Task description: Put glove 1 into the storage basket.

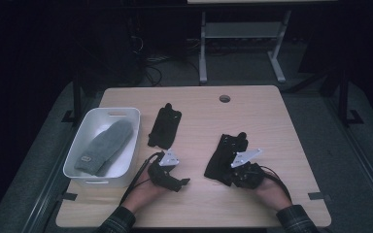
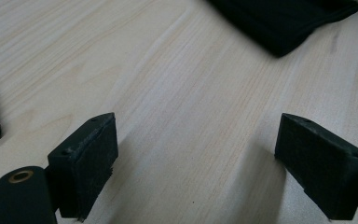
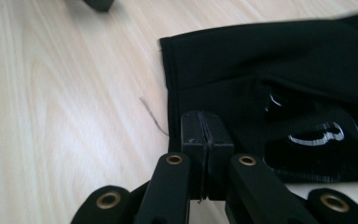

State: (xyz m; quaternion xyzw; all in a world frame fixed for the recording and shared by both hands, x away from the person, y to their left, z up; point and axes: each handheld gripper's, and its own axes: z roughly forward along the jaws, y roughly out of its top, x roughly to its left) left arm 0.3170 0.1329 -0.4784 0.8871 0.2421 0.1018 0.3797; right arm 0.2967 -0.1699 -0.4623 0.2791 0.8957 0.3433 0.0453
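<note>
A black glove point(image 1: 222, 154) with glossy patches lies flat on the right half of the wooden table point(image 1: 199, 111). My right gripper point(image 1: 229, 175) is at its near edge. In the right gripper view the jaws are pressed together point(image 3: 207, 135) on the near corner of the glove's cuff point(image 3: 270, 70). A second black glove point(image 1: 164, 125) lies in the table's middle. My left gripper point(image 1: 181, 183) rests low over bare wood near the front edge. It is open point(image 2: 193, 144) with nothing between the pads point(image 2: 88, 158).
A white bin point(image 1: 77, 145) at the table's left holds a grey mitten point(image 1: 104, 145). A round cable hole point(image 1: 225, 98) sits at the table's far edge. A desk frame point(image 1: 243, 34) stands on the floor beyond the table. Dark cloth point(image 2: 284, 23) lies ahead of the left jaws.
</note>
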